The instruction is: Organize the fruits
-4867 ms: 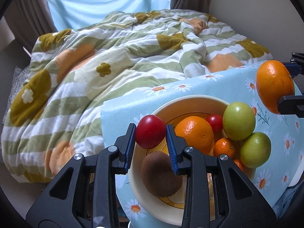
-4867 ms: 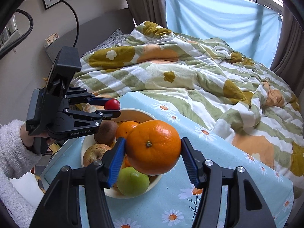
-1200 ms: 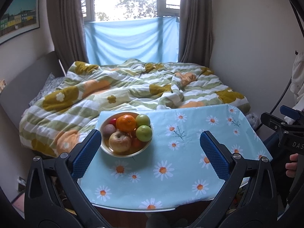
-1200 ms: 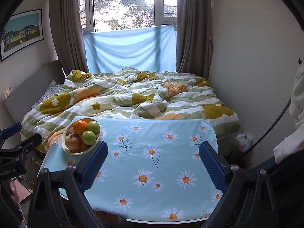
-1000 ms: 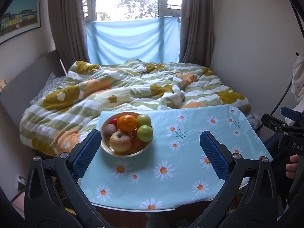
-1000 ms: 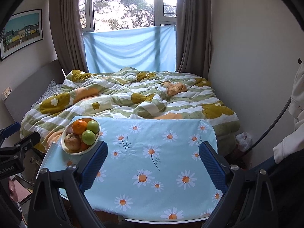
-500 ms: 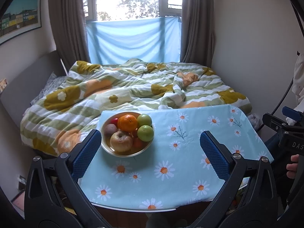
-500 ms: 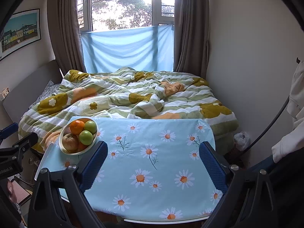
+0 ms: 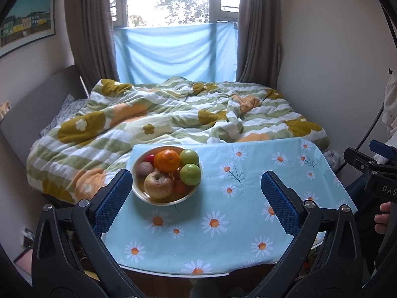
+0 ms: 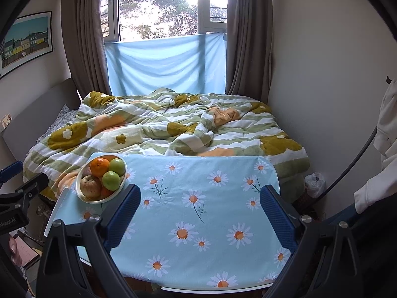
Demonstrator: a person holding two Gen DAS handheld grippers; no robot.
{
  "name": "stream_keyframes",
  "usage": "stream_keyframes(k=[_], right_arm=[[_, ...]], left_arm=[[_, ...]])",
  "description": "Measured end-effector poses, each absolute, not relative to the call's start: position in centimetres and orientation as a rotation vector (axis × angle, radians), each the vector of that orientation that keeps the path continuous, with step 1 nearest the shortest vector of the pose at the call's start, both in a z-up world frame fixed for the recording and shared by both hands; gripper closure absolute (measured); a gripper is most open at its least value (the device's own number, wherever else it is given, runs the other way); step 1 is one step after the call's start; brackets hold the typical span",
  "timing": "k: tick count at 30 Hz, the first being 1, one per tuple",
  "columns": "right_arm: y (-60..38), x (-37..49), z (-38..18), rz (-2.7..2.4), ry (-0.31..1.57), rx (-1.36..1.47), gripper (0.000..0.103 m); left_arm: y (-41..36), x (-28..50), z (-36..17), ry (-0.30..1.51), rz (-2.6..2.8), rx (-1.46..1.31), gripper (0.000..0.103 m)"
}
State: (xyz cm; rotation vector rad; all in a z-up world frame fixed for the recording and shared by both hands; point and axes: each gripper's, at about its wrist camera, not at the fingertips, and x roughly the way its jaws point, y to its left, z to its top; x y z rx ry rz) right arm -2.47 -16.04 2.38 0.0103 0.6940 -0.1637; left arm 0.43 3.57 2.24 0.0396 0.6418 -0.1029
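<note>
Left wrist view: both tongs [image 9: 196, 193] [image 10: 198, 203] spread wide, empty; bowl [image 9: 148, 198] upright, fruit-filled.

Glossy bowl [image 9: 188, 197] on matt cloth table cover [image 9: 238, 213]; fingers [image 9: 113, 200] carry blue textured pads.

Ahead of me a bed [image 10: 173, 134] with a rumpled green-striped flowered quilt [image 9: 158, 121] fills the room. Behind it, daylight pours through a window [image 10: 161, 7] between brown curtains [image 10: 248, 37], a blue cloth [image 10: 166, 64] across its lower half. A framed picture [image 10: 24, 39] hangs on the left wall.
</note>
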Motion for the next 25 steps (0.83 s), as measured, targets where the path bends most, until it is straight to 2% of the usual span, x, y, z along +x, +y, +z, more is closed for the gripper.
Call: stream_keyframes(k=[25], right_arm=[[-16.73, -1.89, 2.64, -0.154, 0.689, 0.007, 0.007]], left_arm=[[2.92, -0.04, 2.37, 0.587, -0.066, 0.095, 0.000]])
